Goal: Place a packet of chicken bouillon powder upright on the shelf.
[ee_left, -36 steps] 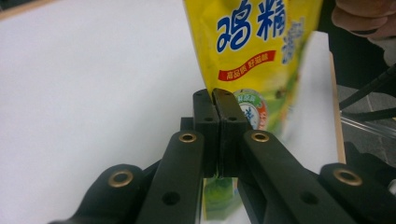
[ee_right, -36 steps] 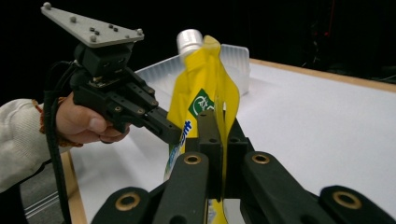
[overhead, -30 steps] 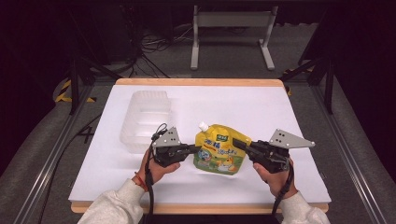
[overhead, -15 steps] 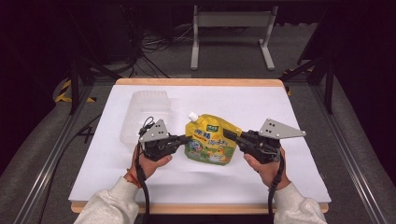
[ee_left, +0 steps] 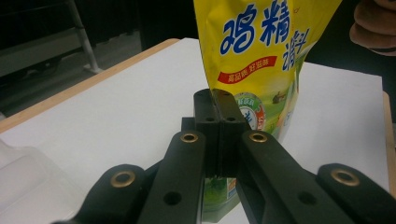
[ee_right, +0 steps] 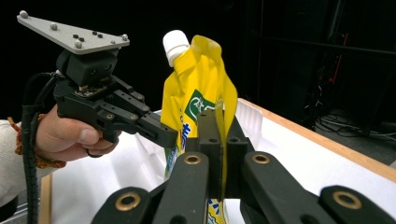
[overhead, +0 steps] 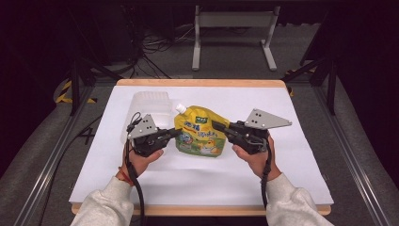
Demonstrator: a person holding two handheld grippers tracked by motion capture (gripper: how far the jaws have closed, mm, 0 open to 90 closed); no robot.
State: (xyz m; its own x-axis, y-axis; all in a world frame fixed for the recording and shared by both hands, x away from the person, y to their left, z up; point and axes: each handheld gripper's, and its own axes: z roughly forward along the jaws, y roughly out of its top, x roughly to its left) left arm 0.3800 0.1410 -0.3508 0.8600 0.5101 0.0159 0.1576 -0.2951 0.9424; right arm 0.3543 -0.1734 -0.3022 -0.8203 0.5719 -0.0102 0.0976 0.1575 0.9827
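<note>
A yellow spouted pouch (overhead: 200, 134) with blue lettering and a white cap (overhead: 179, 108) is held upright over the white table top, between the two grippers. My left gripper (overhead: 175, 133) is shut on the pouch's left edge, and in the left gripper view its jaws (ee_left: 217, 98) pinch the pouch (ee_left: 266, 46) at the seam. My right gripper (overhead: 218, 126) is shut on the right edge. In the right gripper view its jaws (ee_right: 218, 119) clamp the pouch (ee_right: 194, 88) below the cap (ee_right: 175, 43), with the left gripper (ee_right: 161, 133) opposite.
A clear plastic tray (overhead: 147, 107) lies on the white sheet just behind my left gripper, close to the pouch's cap. The table's wooden rim (overhead: 200, 83) runs along the far side. A metal stand (overhead: 233, 28) is on the floor beyond.
Both grippers have carried the pouch leftward and a little farther from the person, toward the clear tray. Both grips have held.
</note>
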